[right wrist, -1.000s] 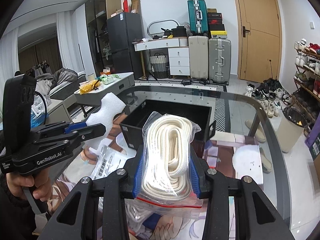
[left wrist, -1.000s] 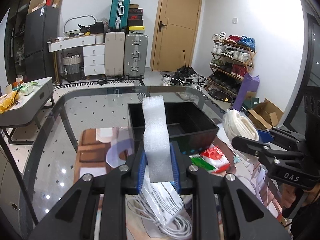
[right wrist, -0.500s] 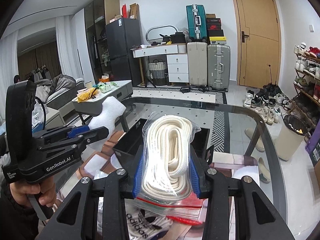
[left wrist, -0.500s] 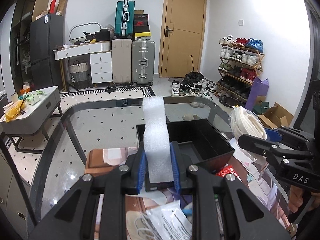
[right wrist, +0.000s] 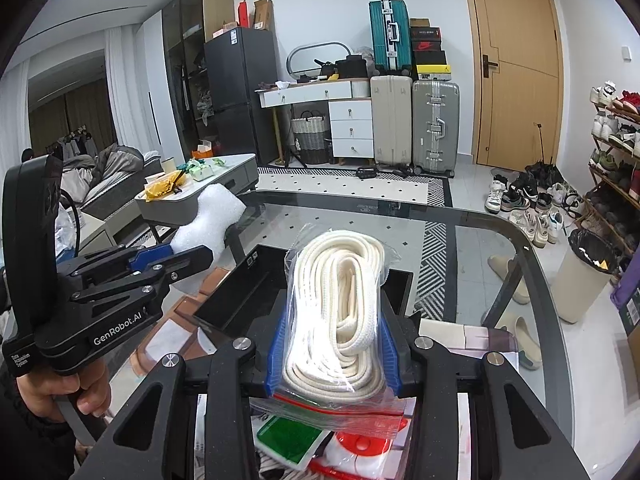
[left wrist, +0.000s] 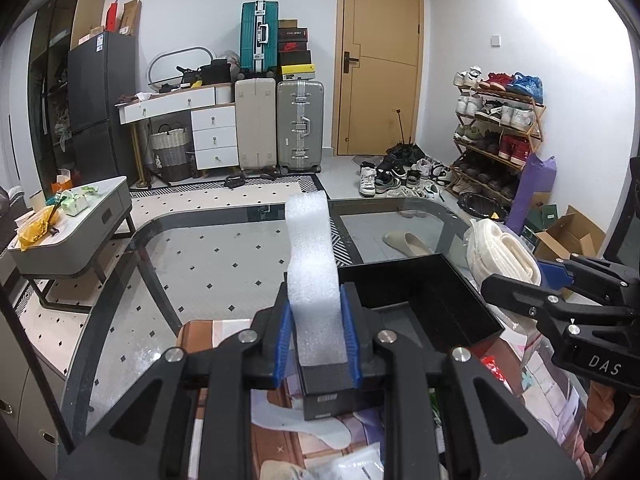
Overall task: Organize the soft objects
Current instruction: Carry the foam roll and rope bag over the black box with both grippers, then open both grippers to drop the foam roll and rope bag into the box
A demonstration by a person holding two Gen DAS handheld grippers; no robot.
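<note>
Left gripper (left wrist: 318,340) clamps foam strip (left wrist: 312,276) upright; right gripper (right wrist: 332,354) clamps rope bag (right wrist: 340,312) lengthwise forward.

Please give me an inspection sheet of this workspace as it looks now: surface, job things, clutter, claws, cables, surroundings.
Surface: glass table, dark rim.
Job's things: white foam piece; bagged white rope; open black bin on the table.
Clutter: packets and printed sheets below the claws.
Claws: left claw shut on the foam piece; right claw shut on the bagged white rope.
Cables: nothing seen.
Surroundings: suitcases, shoe rack, door.
</note>
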